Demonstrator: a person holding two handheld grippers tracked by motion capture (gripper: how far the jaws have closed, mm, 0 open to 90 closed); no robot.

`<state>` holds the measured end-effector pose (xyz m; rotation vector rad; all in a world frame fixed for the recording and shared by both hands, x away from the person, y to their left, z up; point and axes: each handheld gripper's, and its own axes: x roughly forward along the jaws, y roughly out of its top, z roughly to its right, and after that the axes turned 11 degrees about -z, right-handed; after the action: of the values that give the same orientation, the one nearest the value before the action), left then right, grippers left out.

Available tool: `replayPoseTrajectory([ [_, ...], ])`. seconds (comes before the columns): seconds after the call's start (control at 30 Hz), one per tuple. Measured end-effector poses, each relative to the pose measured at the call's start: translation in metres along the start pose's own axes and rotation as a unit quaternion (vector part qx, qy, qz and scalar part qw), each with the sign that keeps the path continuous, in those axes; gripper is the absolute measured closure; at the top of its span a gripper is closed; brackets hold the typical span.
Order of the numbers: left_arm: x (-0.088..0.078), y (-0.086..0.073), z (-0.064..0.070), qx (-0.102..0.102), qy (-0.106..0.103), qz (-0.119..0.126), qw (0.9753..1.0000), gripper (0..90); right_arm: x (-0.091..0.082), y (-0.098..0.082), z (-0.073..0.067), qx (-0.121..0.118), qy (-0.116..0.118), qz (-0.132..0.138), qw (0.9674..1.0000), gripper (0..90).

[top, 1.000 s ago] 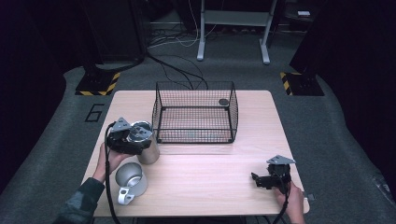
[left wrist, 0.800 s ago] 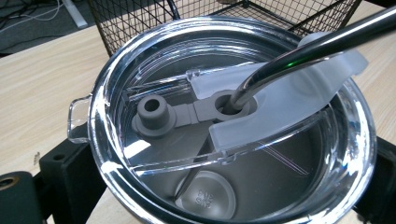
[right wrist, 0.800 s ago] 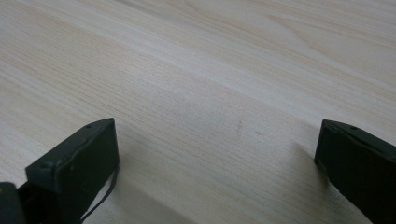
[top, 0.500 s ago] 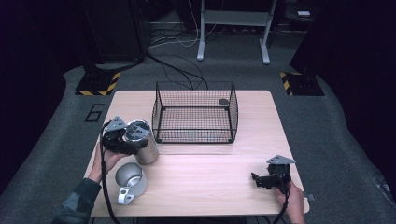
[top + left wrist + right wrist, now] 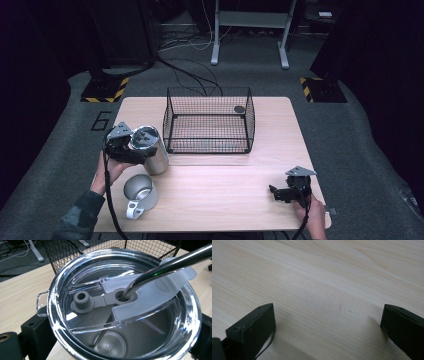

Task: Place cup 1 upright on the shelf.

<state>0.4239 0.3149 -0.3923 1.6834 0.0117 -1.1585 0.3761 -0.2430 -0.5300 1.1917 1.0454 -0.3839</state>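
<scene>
Dark flooring is surrounding the wooden worktop (image 5: 225, 180), where the left gripper (image 5: 131, 148) is clamping the steel tumbler (image 5: 150, 150) beside the wire basket (image 5: 209, 120); it should be lifting level, while the right gripper (image 5: 280, 192) is resting spread

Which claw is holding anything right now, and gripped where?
Left claw clamps the steel tumbler by its sides, just below the clear lid. Right claw is open, empty.
</scene>
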Motion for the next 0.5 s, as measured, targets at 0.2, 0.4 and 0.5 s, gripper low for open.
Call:
replayPoseTrajectory([
  [0.2,-0.005,0.006,0.003,0.007,-0.005,0.001,1.0000,3.8,0.000,0.000,0.000,0.000,0.000,0.000,1.0000,0.0],
  [0.4,-0.008,0.012,0.006,0.012,-0.009,0.001,0.9999,3.8,0.000,0.000,0.000,0.000,0.000,0.000,1.0000,0.0],
  [0.5,-0.011,0.016,0.008,0.012,-0.013,0.003,0.9998,3.8,0.000,0.000,0.000,0.000,0.000,0.000,1.0000,0.0],
])
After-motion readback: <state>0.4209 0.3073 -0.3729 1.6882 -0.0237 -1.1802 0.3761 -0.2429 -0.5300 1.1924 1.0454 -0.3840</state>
